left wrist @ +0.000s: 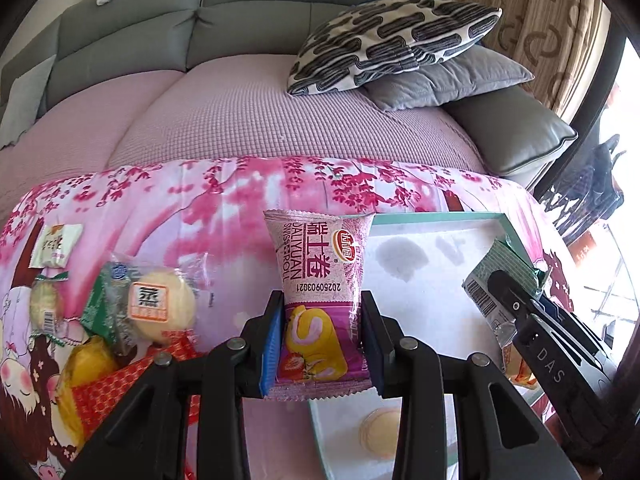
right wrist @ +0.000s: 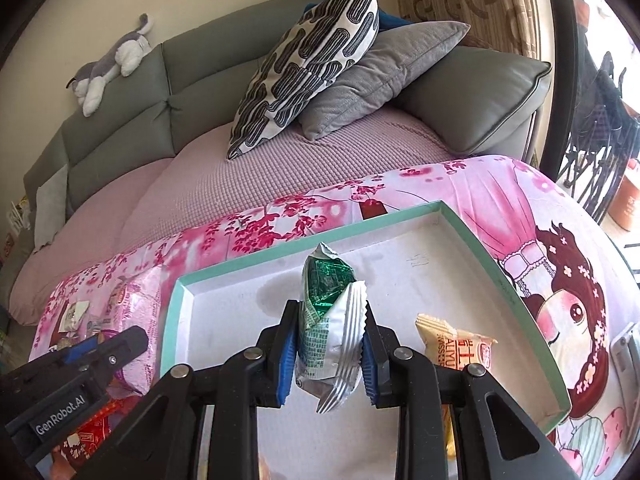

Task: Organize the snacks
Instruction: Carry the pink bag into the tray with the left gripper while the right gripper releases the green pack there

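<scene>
The left gripper [left wrist: 322,340] is squeezing a pink plastic Swiss roll packet [left wrist: 320,280] tight between its blue pads. The packet stands up straight, just over the near-left edge of the shallow white tray with the mint-green rim [left wrist: 436,218]. The right gripper [right wrist: 330,354] is pinching a crinkly green and silver snack packet [right wrist: 330,320], and that one hangs over the middle of the tray [right wrist: 472,240].

The job now, I think, is to put both packets down inside the tray. A yellow Swiss roll packet [right wrist: 456,346] is already lying in there on the right (so don't drop anything on top of it). Bring each packet low over a bare white spot before letting go, so it lies flat and does not bounce out. Keep the two grippers apart so they don't bump.

More snacks wait on the pink flowery cloth [left wrist: 224,208], like the round pale cake in a clear wrapper [left wrist: 160,300].
</scene>
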